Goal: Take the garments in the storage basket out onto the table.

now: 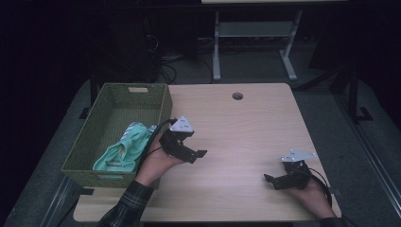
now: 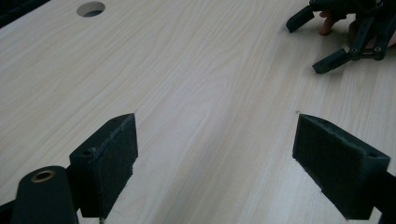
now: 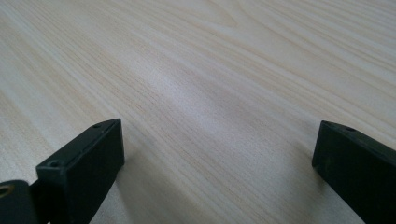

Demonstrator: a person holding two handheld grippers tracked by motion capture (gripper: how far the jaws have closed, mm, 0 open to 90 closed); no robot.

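The left claw [image 1: 201, 152] rests low over the wooden surface [image 1: 246, 127], jaws wide apart with nothing between them, just beside the green woven basket [image 1: 113, 101]. The right claw [image 1: 270, 181] sits near the front right edge of the surface, jaws likewise spread on bare wood. The two are well apart.

The high view alone takes in the basket at the left edge of the surface, and the mint-green cloth [image 1: 124, 149] lying crumpled inside it toward its near end, close to the person's left hand [image 1: 156, 163]. A plaid sleeve [image 1: 125, 208] enters from the bottom.

The left gripper view looks along its own black padded jaws across pale wood grain; beyond them it catches the right claw [image 2: 310, 44] at the upper right and the round cable hole [image 2: 91, 8] at the upper left. The right gripper view gives a close look at its two jaws held apart just above plain wood.
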